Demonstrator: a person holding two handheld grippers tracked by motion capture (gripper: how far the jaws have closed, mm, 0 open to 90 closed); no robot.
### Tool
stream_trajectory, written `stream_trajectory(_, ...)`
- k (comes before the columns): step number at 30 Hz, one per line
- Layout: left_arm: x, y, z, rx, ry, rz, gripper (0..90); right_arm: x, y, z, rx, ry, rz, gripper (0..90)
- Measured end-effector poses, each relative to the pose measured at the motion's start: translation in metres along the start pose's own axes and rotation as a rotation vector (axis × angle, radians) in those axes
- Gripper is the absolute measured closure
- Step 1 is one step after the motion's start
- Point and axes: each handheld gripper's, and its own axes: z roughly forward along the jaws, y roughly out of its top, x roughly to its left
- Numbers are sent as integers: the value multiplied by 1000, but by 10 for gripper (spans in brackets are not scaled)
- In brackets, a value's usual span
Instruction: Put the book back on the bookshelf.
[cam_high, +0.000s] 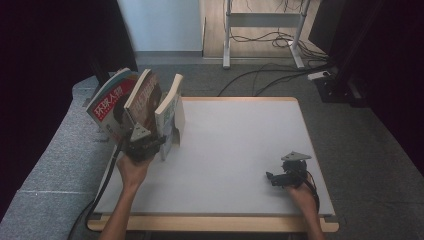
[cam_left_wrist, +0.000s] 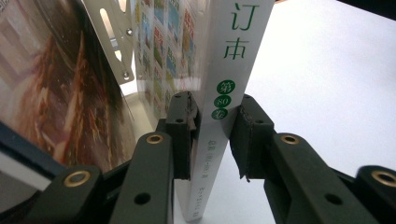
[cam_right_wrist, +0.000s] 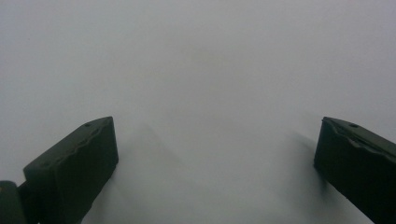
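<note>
Pads on the left gripper (cam_left_wrist: 212, 135) look clamped on the spine of a white book (cam_left_wrist: 224, 93), one from each side, low on the spine where the green characters run out. In the high view that gripper (cam_high: 150, 142) sits left of centre in the frame, with the book (cam_high: 170, 112) standing tilted at the table's (cam_high: 240, 150) left edge, rightmost of three. Beside it lean a brown-cover book (cam_high: 145, 97) and a red magazine (cam_high: 112, 102), with a white metal bookend (cam_left_wrist: 114, 42) poking out between the covers.

The right gripper (cam_high: 280, 179) rests at lower right on the bare table, jaws wide apart with nothing between them (cam_right_wrist: 215, 154).

My guess: the grab's done, and pulling the book out or straightening it is still to come. Can't tell whether its bottom edge is on the table, since the hand blocks it. Most of the spine text is cut off too.
</note>
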Motion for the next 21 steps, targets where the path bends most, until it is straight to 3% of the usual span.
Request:
stream_trajectory(5, 1, 4, 7, 2, 6, -5, 699, 0, 0, 0, 0, 0, 0, 0)
stream_trajectory(21, -4, 6, 14, -6, -32, -17, 633, 0, 0, 0, 0, 0, 0, 0)
